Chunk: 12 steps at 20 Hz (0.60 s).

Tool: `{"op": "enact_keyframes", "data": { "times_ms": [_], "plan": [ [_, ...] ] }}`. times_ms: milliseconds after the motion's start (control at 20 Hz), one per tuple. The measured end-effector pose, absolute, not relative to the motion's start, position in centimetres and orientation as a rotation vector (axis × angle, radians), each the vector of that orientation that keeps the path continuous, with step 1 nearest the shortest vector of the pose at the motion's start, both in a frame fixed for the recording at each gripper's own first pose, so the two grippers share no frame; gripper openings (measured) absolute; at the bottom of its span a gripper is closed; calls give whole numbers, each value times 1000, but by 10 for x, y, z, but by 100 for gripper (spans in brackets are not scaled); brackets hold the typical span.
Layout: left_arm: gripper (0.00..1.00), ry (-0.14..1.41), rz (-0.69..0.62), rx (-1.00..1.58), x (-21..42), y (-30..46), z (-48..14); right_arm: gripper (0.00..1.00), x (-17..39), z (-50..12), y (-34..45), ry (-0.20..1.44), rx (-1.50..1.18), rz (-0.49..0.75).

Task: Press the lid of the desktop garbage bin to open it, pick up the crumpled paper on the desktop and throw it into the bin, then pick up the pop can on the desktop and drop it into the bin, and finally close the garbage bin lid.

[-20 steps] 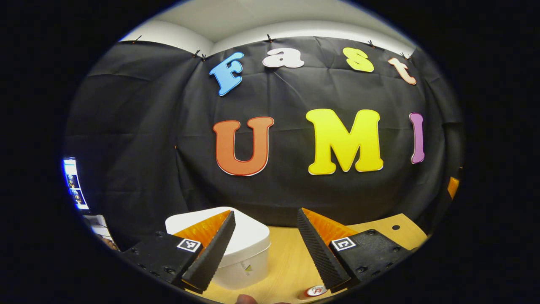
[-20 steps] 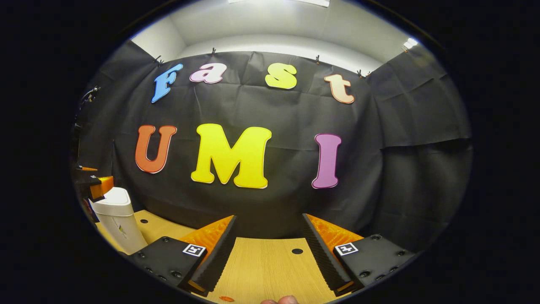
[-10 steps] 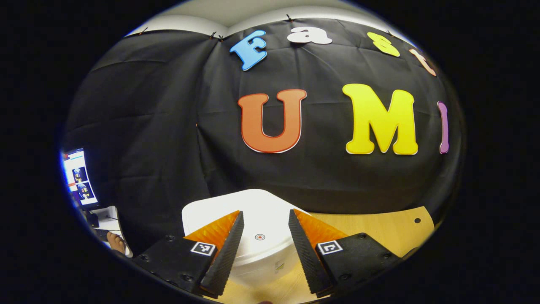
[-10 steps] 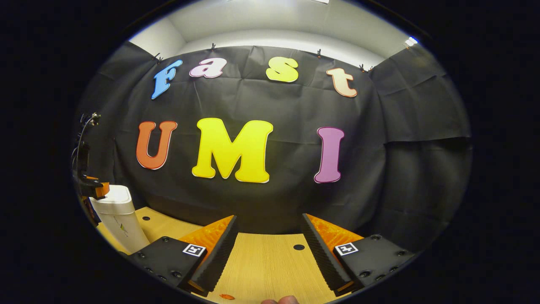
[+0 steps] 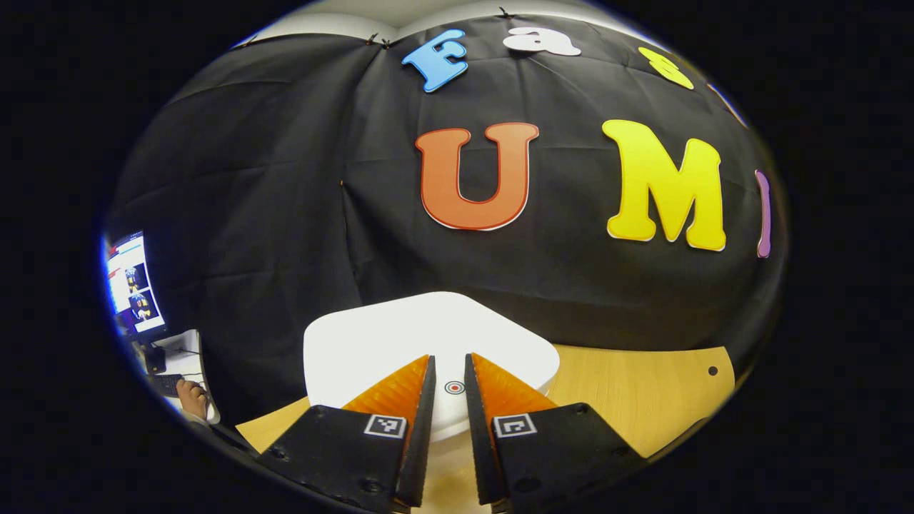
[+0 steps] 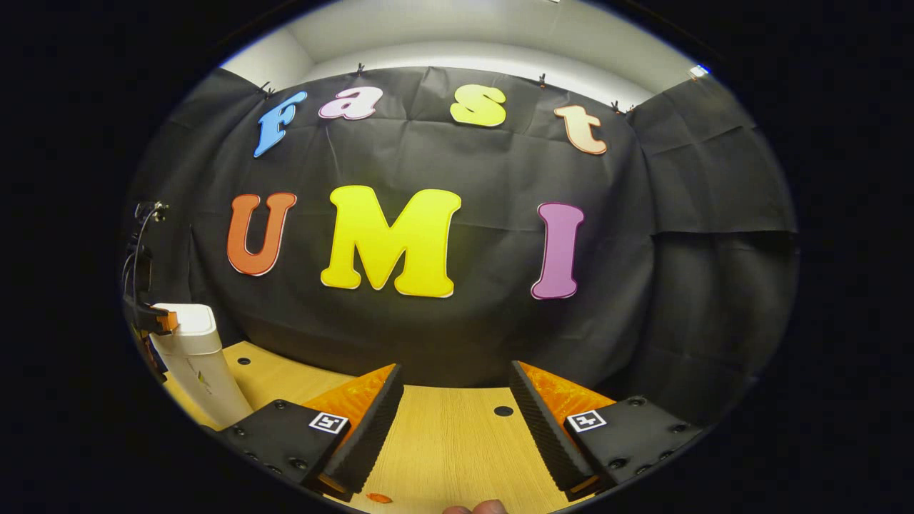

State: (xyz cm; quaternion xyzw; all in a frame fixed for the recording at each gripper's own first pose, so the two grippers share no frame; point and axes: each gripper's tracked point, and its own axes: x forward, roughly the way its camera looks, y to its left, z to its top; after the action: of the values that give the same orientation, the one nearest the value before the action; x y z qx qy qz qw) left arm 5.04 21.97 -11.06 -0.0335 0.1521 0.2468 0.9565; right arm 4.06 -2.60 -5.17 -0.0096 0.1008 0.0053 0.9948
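Note:
The white desktop bin [image 5: 371,335] stands with its lid down, a small red ring mark [image 5: 455,387] at the lid's middle. In the left gripper view my left gripper [image 5: 448,360] hangs just over that lid, its fingers drawn together to a narrow slit with nothing held, and the ring mark shows through the slit. In the right gripper view the same bin [image 6: 196,357] stands at the far left of the table, with the left gripper [image 6: 153,319] at its top edge. My right gripper [image 6: 455,366] stands open and empty above the wooden table [image 6: 450,442], well to the right of the bin.
The tabletop [image 5: 643,385] runs right of the bin to a rounded corner with a small hole [image 5: 712,370]. Another hole [image 6: 503,411] lies ahead of the right gripper. A lit monitor [image 5: 132,285] and a person's hand [image 5: 191,396] sit beyond the table's left side.
My left gripper has swung left and forward over the bin lid while its fingers closed from wide open to a narrow slit. The right gripper has barely moved and stays open.

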Motion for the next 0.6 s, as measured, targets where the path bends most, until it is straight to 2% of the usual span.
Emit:
{"op": "enact_keyframes", "data": {
  "times_ms": [50,100,150,300,350,600],
  "plan": [
    [26,311,506,-71,50,220,-110,95,42,-53,-27,203,-17,9],
    [31,308,511,-73,50,220,-110,95,42,-53,-27,204,-17,9],
    [22,310,517,-84,49,221,-112,95,42,-53,-26,205,-17,11],
    [17,348,546,-66,46,224,-117,95,42,-55,-19,203,-23,27],
    [12,356,554,-66,44,226,-119,95,42,-55,-17,203,-22,32],
    [10,318,543,-118,46,224,-113,95,38,-53,-8,196,-38,57]
  ]
}}
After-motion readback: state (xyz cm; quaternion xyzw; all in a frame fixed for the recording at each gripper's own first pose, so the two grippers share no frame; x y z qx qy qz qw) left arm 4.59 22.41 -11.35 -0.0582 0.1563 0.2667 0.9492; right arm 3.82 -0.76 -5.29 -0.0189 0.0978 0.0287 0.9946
